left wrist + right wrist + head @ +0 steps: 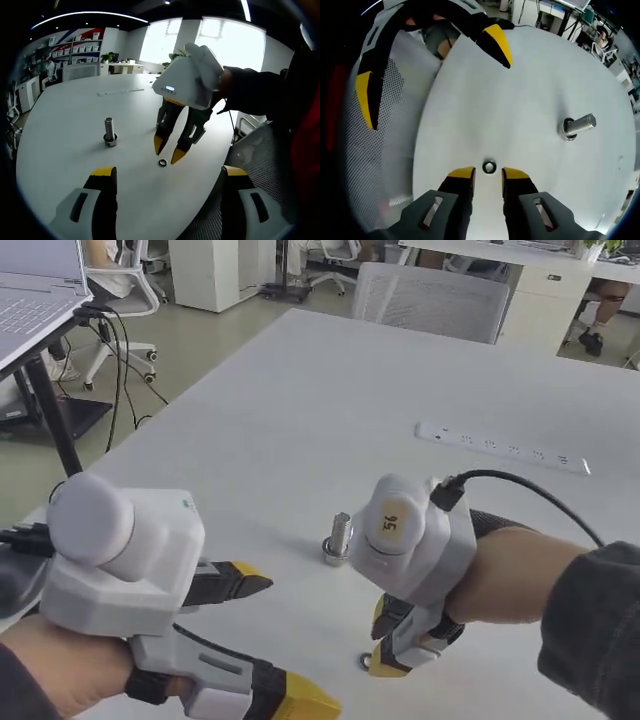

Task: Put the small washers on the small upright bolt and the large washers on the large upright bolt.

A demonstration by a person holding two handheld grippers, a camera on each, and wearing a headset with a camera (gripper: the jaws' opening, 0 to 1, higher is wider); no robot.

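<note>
Your right tongs (489, 176) point down at the table (530, 65), jaws a narrow gap apart and holding nothing. A small washer (489, 166) lies flat just beyond their tips. Your left tongs (167, 174) are spread wide and empty, off to the side. You're at the pick-up, I'd judge: lower, straddle the ring and pinch it, then carry it to the bolt (577, 125) standing near. Small bolt or large, you can't tell. The collar at its foot may be its head or stacked rings.
</note>
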